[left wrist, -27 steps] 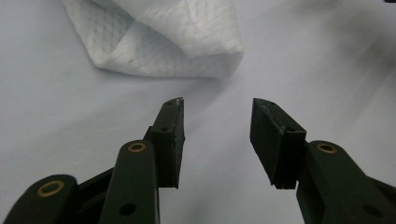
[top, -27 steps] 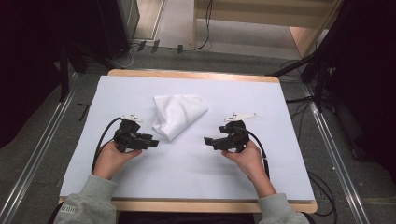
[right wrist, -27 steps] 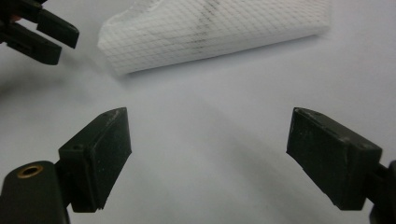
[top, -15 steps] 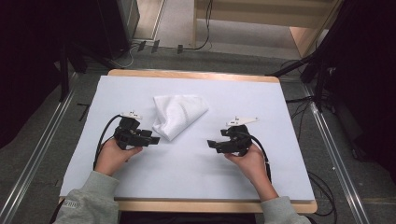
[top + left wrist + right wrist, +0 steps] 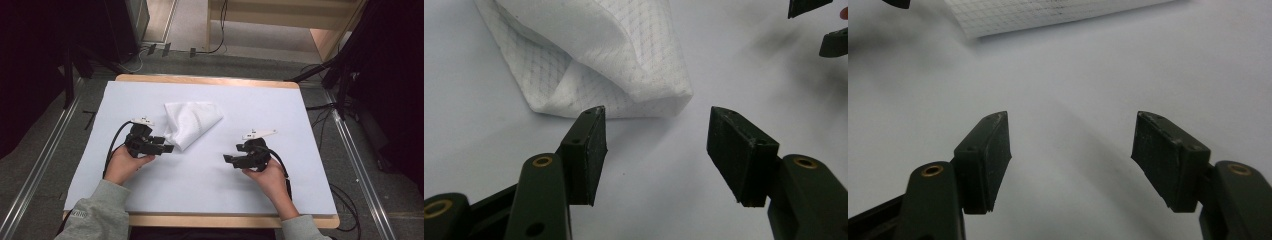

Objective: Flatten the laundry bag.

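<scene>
Since a moment ago the right gripper (image 5: 229,159) has slid toward six o'clock, empty with jaws apart, while the left gripper (image 5: 169,148), also gaping, nears the folded white cloth (image 5: 191,122) at centre-table, suggesting it grasps first.

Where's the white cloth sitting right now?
In the high view the white cloth lies crumpled on the table's far-left half, its near corner just ahead of the open left tool.
</scene>
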Demonstrator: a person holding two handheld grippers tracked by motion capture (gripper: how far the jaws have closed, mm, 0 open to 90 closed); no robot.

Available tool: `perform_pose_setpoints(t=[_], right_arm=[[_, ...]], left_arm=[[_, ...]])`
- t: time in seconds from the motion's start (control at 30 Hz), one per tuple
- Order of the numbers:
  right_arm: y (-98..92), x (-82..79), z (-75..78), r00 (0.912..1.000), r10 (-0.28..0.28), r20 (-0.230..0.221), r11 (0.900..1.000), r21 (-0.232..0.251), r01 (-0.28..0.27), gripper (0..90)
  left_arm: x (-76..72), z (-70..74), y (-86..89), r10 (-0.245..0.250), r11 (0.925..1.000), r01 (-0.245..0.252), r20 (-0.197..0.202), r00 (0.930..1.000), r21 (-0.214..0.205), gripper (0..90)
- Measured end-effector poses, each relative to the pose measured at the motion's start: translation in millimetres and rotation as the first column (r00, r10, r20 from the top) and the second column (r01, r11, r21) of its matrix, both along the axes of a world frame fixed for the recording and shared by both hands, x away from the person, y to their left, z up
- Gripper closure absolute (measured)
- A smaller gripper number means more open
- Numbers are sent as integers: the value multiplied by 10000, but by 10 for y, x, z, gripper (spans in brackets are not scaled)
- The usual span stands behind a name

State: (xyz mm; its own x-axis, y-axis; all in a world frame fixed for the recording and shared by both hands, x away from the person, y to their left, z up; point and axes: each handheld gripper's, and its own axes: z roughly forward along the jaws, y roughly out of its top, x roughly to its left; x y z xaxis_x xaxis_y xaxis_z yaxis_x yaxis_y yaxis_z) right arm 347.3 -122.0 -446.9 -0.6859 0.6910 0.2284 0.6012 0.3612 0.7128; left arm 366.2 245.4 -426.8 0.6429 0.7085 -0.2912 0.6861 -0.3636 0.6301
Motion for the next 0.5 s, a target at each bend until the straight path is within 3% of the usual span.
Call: perform_pose_setpoints(t=[0.5], right_arm=[[35,-6,28,10000,83,-44,10000,-3,-83,378]], left_arm=[[-14,8,23,-67,10000,67,-64,10000,-21,420]])
